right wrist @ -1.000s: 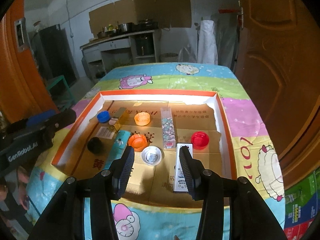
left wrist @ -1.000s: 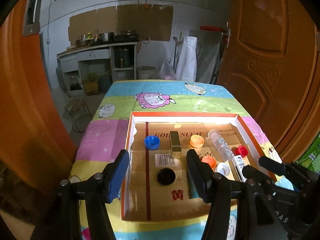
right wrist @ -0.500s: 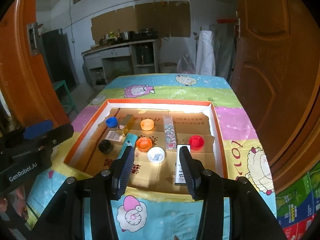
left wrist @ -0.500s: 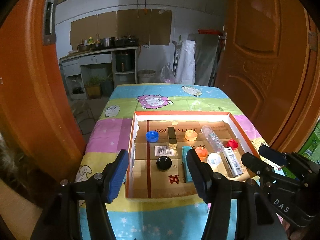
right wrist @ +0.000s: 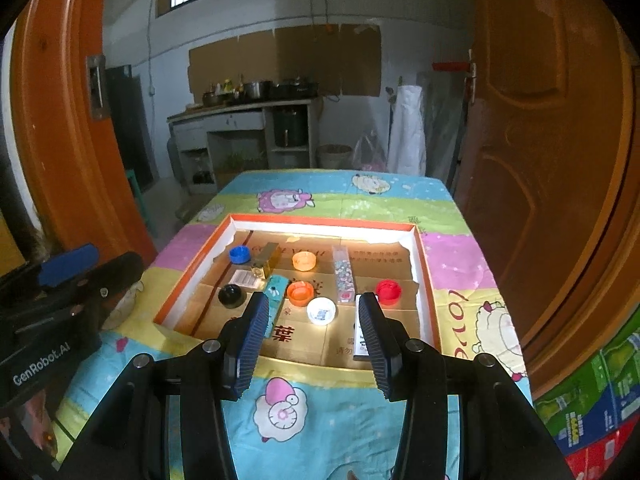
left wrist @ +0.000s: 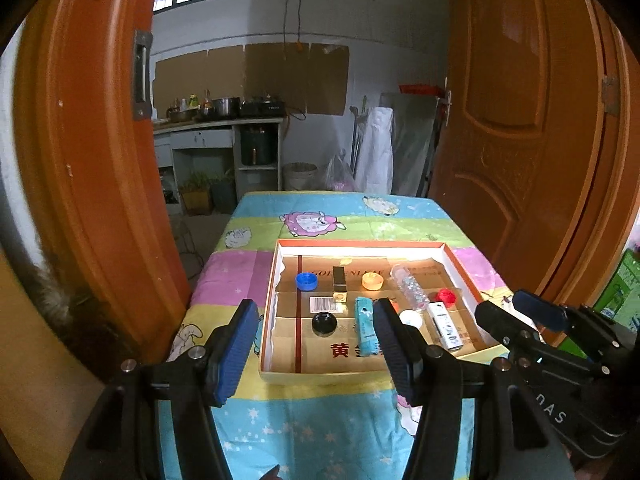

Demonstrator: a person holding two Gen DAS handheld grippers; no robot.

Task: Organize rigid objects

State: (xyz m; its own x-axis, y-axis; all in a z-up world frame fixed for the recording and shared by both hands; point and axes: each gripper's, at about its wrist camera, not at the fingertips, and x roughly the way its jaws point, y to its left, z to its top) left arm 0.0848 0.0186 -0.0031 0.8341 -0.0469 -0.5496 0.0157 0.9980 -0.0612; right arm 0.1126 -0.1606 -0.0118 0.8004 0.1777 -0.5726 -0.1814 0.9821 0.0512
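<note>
An orange-rimmed cardboard tray (left wrist: 276, 280) (right wrist: 424, 264) lies on the patterned table. In it lie a blue cap (left wrist: 306, 281) (right wrist: 239, 255), a gold box (left wrist: 339, 280) (right wrist: 267, 263), an orange cap (left wrist: 372, 281) (right wrist: 304, 260), a clear glitter tube (left wrist: 410, 287) (right wrist: 343, 274), a red cap (left wrist: 446, 296) (right wrist: 388, 291), a black cap (left wrist: 324, 324) (right wrist: 231, 295), a teal box (left wrist: 365, 326) (right wrist: 276, 294), a white cap (right wrist: 321, 311) and a white box (left wrist: 444, 326). My left gripper (left wrist: 316, 346) and right gripper (right wrist: 314, 338) are open, empty, held back above the tray's near edge.
Orange doors stand on both sides (left wrist: 520, 120) (right wrist: 60, 120). A kitchen counter with pots (left wrist: 220, 116) is at the back. The other gripper shows at the right in the left wrist view (left wrist: 552, 340) and at the left in the right wrist view (right wrist: 60, 292). Green cartons (right wrist: 592, 412) sit lower right.
Both grippers have pulled back and up from the tray, so the tray looks smaller and farther. The objects in it have not moved. Both stayed open.
</note>
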